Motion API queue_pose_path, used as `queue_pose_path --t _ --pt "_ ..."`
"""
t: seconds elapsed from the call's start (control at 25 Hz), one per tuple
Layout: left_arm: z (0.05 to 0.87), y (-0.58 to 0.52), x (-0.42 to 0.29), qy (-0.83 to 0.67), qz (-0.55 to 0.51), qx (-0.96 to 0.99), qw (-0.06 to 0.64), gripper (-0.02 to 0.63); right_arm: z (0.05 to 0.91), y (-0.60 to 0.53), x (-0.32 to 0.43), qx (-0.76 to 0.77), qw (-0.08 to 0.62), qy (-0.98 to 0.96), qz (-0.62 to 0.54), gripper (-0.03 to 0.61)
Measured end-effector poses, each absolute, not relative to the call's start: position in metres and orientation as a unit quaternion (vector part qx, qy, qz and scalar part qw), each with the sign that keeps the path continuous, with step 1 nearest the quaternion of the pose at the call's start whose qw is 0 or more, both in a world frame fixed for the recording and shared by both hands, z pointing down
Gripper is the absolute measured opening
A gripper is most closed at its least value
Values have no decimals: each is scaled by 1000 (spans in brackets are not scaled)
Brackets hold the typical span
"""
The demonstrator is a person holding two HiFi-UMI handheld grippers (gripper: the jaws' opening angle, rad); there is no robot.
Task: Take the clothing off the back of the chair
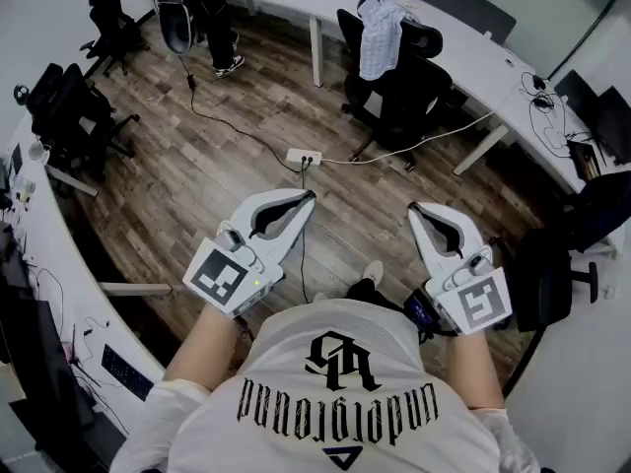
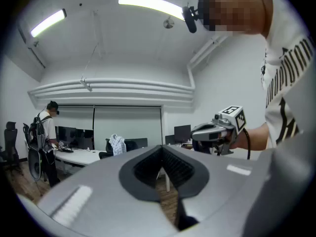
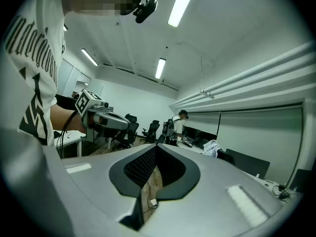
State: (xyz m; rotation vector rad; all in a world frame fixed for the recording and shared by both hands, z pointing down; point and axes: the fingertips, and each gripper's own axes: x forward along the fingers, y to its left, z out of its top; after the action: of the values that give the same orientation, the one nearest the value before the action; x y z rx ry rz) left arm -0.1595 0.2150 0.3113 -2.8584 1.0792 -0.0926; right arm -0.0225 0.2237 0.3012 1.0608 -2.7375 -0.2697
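The clothing (image 1: 380,30), a pale, lightly patterned shirt, hangs draped over the back of a black office chair (image 1: 399,82). It is well ahead of both grippers and neither touches it. From the left gripper's (image 1: 308,197) own camera it sits a little left of where the jaw tips point. From the right gripper's (image 1: 416,208) camera it sits to the right of the tips. The two tools angle slightly inward, so the shirt lies in the space ahead and between them.

The chair is pulled up to a long white desk (image 1: 473,57) that curves across the far side, beyond the grippers.

The left gripper's jaws are closed together, tips meeting, with nothing between them. The right gripper's jaws are likewise pressed together and hold nothing. Both are held roughly level in front of the person's chest, near each other but apart, and each shows in the other's camera off to the inner side.

On the wood floor (image 1: 197,185), just ahead of the left gripper's tips, lies a white power strip (image 1: 304,157) with cables running from it. Far ahead and to the left of the left gripper, another person (image 1: 222,18) stands at the desk. More black chairs (image 1: 69,116) stand off to that gripper's left.
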Motion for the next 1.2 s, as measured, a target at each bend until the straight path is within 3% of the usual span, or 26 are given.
queue_pose_path --t 0.4,0.56,1.2 --pt "323 190 -142 356 -43 -933 39 51 315 202 0 365 95 -923 -74 5" --pt "331 174 -122 358 -59 -932 5 51 327 185 19 373 99 -921 -62 5" --pt "350 58 -31 370 -65 -927 -2 51 333 73 131 383 90 -918 -54 5"
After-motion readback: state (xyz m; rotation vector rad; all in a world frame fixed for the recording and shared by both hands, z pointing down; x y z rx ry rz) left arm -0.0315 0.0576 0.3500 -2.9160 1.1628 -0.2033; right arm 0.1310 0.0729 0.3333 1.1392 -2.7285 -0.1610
